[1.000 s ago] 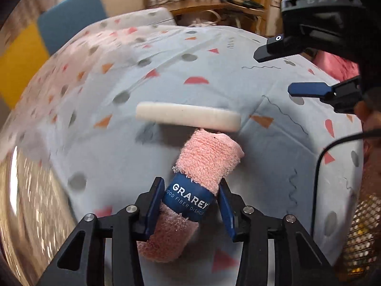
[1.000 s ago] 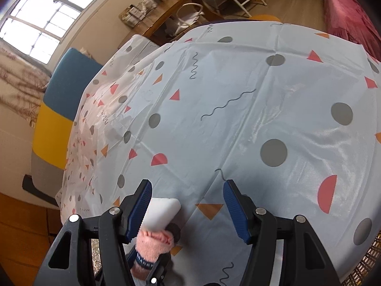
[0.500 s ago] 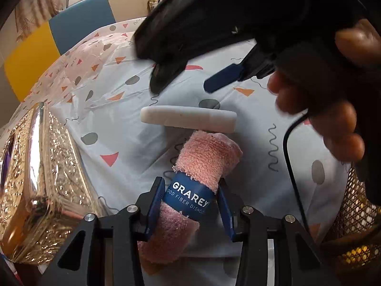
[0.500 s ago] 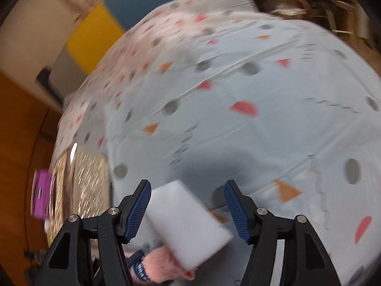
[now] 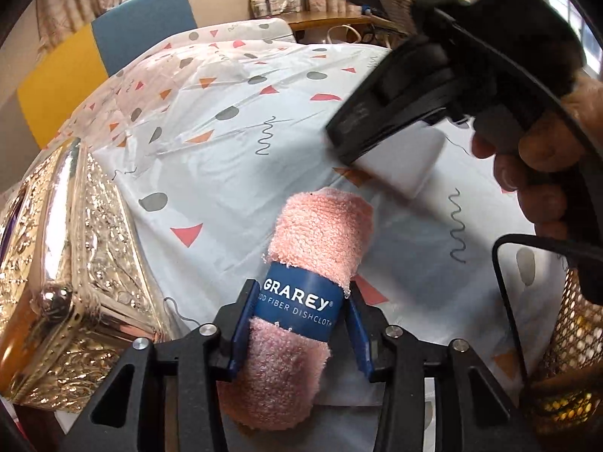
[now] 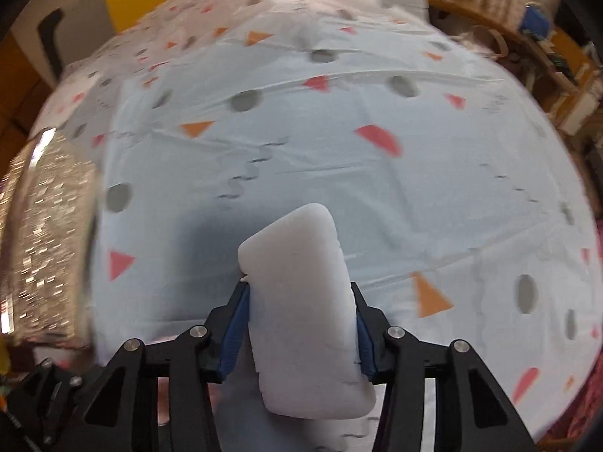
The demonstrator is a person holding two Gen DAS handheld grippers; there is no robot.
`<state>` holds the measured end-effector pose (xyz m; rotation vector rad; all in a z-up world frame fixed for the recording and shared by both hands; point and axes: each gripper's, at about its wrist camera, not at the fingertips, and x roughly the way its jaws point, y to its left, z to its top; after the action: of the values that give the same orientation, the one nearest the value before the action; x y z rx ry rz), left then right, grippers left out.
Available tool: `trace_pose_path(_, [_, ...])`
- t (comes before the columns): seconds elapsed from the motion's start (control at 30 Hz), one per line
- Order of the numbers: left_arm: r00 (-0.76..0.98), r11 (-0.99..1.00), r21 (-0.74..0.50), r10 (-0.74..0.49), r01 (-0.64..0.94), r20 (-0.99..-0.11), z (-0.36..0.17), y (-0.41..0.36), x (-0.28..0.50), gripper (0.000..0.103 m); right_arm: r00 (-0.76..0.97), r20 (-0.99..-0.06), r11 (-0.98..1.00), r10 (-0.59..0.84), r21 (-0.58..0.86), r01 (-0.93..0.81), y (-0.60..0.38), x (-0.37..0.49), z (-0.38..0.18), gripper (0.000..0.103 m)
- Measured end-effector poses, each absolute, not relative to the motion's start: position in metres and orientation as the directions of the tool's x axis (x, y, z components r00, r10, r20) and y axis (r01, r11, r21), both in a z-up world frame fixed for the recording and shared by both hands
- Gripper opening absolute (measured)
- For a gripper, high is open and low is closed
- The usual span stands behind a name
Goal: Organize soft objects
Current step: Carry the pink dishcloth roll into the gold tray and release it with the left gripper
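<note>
Left tool [image 5: 297, 324]: its blue fingers [image 5: 241, 324] are pressing both sides of the pink dishcloth roll [image 5: 301, 293] at the paper band; the jaws are closing in on it.
Pink dishcloth roll: it is lying lengthwise between the left tool's fingers, its far end pointing toward the white sponge [image 5: 405, 162], above the patterned cloth of the worktop [image 5: 226, 173].
Band writing: a dark blue label [image 5: 301, 307] is wrapping the roll, reading "GRAREY" in white capitals, and beneath it the cut-off words "OD FIBER DISHCLOTH".
Right tool [image 6: 299, 327]: its jaws are closing, and the blue fingers [image 6: 235, 327] are squeezing the long sides of the white sponge [image 6: 305, 312].
White sponge: it is sitting upright between the right tool's fingers, sticking out past the tips, over the worktop; no writing is showing on it.
Person: a hand [image 5: 542, 162] is gripping the right tool's black handle, seen from the left wrist view, just beyond the roll.
Left edge: a shiny gold embossed box [image 5: 71, 271] is standing on the worktop.
Right edge: a gold mesh basket [image 5: 573, 358] is partly showing.
</note>
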<state>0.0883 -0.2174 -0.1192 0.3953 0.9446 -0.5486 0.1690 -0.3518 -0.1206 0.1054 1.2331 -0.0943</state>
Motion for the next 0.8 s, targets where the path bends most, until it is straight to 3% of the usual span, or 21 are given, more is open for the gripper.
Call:
trace_pose_path(0.13, [0.437,0.810,0.031,-0.283,0.586,-0.854,-0.110,-0.220,0.098,0.038,0.311,-0.950,0.959,-0.008,0.081,0.271,-0.386,0.168,-0.124,0.055])
trace_pose_path(0.5, [0.445,0.876,-0.179,-0.392,0.448,-0.805,-0.029,-0.215,0.164,0.038,0.306,-0.950,0.972,-0.069,0.005,0.237,-0.374,0.167,-0.128,0.057])
trace_pose_path(0.8, [0.566,0.951,-0.203,-0.303,0.234,-0.767,0.033,-0.146,0.240,0.038,0.317,-0.943,0.979,-0.106,-0.042,0.201,-0.362,0.171,-0.132,0.057])
